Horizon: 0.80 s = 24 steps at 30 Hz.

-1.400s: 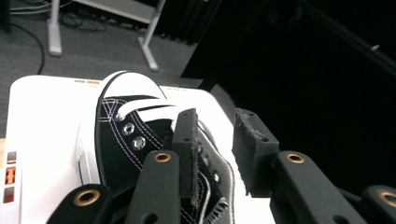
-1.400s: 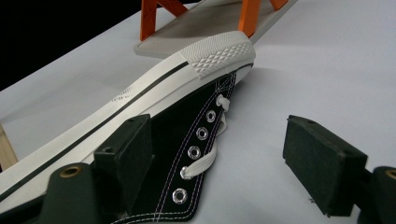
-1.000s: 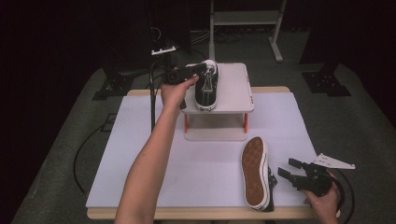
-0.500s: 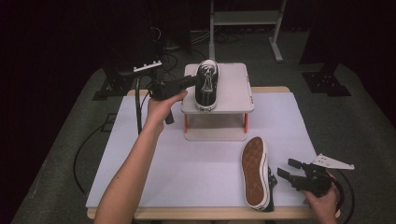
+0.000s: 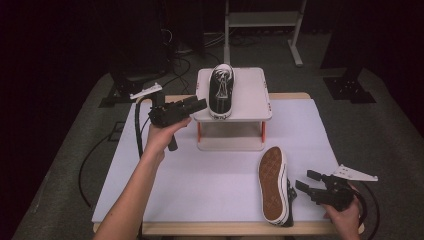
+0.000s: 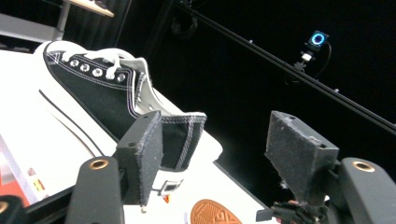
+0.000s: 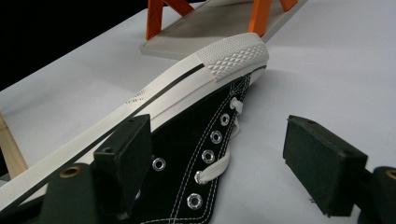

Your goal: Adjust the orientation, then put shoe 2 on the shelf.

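**Op:** Logging now. One black canvas high-top (image 5: 220, 91) stands upright on the small white stand (image 5: 250, 102) at the far side of the table. Its mate, the second shoe (image 5: 274, 184), lies on its side on the white mat (image 5: 200, 170), sole showing, near the front edge.

**Obs:** Grippers?

**Op:** Left gripper (image 5: 196, 105) is released — in its own view the jaws stand wide, the heel collar of the high-top (image 6: 116, 100) just beyond them, nothing between. Right gripper (image 5: 306, 182) is likewise spread, just beside the second shoe (image 7: 196, 140); its jaws gape at the lace eyelets without contact, as far as I can judge — the near jaw hides part of the upper.

**Obs:** How will the shoe on the mat handle?

**Op:** My estimate: light, canvas upper soft and collapsible, rubber sole and toe cap stiff and grippy. I'd pinch the sidewall of the sole or the heel counter — canvas alone would fold and let the shoe swing. Laces could snag a jaw.
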Available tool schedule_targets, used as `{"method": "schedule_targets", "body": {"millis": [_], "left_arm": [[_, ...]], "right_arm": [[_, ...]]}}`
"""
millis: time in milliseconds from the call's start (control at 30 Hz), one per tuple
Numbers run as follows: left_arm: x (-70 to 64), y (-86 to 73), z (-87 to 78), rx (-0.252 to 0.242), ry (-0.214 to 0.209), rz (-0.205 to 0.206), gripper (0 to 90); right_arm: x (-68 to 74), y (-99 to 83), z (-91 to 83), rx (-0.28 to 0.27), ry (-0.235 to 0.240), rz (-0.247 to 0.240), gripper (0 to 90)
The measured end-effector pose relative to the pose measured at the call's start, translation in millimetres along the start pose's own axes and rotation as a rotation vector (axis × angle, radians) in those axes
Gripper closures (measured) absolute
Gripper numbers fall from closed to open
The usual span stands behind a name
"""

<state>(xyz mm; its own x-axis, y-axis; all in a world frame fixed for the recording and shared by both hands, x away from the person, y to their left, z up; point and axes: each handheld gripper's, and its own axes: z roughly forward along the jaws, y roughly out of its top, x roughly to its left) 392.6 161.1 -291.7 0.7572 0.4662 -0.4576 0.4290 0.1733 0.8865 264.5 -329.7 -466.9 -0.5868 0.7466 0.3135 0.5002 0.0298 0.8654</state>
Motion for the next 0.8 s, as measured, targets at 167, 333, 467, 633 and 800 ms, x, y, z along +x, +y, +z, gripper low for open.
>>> {"method": "schedule_targets", "body": {"millis": [167,333,467,633,800], "left_arm": [[0.0,-13.2,-10.3,-0.022,-0.024,0.033,29.3],[3.1,-28.3,-21.0,-0.022,-0.019,0.047,26.3],[4.0,-47.5,-34.4,-0.028,-0.016,0.064,23.4],[11.1,-68.4,-49.5,-0.038,-0.011,0.048,22.0],[17.5,-84.5,-59.5,-0.052,-0.006,0.035,21.2]], "right_arm": [[1.8,1.7,3.1,0.005,0.005,-0.004,23.2],[2.7,1.2,5.1,0.021,0.011,-0.003,23.2],[4.3,2.2,3.7,0.015,0.019,-0.005,23.2],[5.1,1.5,3.4,0.020,0.030,0.003,23.3],[8.2,2.9,3.5,0.018,0.037,-0.006,24.9]]}}
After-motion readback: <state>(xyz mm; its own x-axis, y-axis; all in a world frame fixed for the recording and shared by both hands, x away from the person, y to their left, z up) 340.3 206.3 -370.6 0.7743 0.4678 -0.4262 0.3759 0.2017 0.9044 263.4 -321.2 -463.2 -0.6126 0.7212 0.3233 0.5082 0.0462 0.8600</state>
